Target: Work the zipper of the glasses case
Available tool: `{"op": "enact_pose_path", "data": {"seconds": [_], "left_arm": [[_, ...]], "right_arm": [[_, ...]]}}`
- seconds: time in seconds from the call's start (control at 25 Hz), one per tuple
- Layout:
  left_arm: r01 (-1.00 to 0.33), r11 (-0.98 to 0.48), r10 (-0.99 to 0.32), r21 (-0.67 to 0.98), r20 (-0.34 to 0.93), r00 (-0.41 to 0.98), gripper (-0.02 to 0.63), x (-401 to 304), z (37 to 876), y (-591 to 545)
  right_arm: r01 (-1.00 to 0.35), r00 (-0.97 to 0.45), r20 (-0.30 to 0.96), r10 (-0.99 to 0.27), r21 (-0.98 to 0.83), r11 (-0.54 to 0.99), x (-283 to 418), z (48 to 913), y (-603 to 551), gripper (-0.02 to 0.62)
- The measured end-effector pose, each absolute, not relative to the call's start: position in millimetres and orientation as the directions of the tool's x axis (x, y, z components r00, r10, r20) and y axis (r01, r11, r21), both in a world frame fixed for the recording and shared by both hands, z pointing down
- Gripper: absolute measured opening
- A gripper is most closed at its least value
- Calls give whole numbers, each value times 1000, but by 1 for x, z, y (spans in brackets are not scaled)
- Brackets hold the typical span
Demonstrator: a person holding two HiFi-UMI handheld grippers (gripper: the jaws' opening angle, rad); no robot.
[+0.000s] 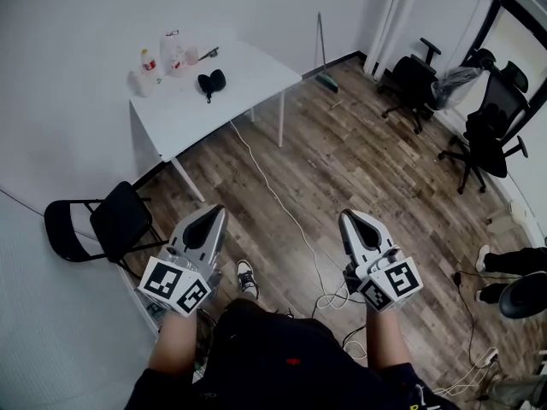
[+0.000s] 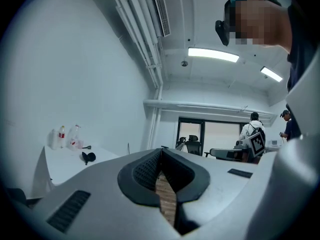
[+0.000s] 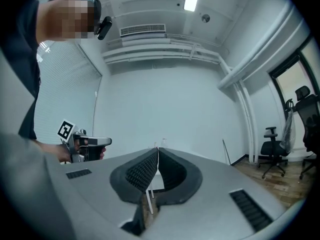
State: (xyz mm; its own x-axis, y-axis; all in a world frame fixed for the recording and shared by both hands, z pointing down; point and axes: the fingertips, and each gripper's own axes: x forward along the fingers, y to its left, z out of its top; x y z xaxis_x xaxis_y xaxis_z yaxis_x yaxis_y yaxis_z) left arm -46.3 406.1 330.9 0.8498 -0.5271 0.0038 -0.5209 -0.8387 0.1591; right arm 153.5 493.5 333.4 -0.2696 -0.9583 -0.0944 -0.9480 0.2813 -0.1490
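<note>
The black glasses case (image 1: 210, 81) lies on the white table (image 1: 231, 92) across the room; in the left gripper view the case (image 2: 88, 157) is a small dark shape on that table (image 2: 62, 166). My left gripper (image 1: 212, 214) is held near my body, well short of the table, its jaws shut with nothing between them. My right gripper (image 1: 350, 220) is level with it to the right, also shut and empty. The tips meet in the left gripper view (image 2: 161, 150) and in the right gripper view (image 3: 157, 150).
Bottles (image 1: 169, 54) stand at the table's far corner. A black folding chair (image 1: 111, 222) is at my left. Office chairs (image 1: 479, 131) fill the right side. A white cable (image 1: 282, 203) runs across the wood floor. Other people (image 2: 252, 131) stand in the background.
</note>
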Motion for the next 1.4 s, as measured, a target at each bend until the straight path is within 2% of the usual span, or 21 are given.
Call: {"op": "enact_pose_path", "data": {"seconds": [0.2,0.36,0.48,0.84,1.4], "left_arm": [[-509,-842,-518,176,-2,856,21,-35,337,353],[-522,-834,-530,182,4,848,21,-48,336,299],[-533,-823,-543,195,0,839,21,-63,334,253],[-564,-795,-578,222,3,816,21,-126,343,136],[-630,-745,-646,219,1,764,21,-153,349,45]], "right_arm": [[-958,-260,-45,-965,-116,263,163,343,440,20],[-948,-285,-65,-956,-127,291,147,331,383,20],[-953,-284,-18,-959,-101,285,139,336,337,20],[-922,-360,-48,-932,-134,363,65,322,209,20],[-896,-437,-7,-899,-88,436,43,339,95,21]]}}
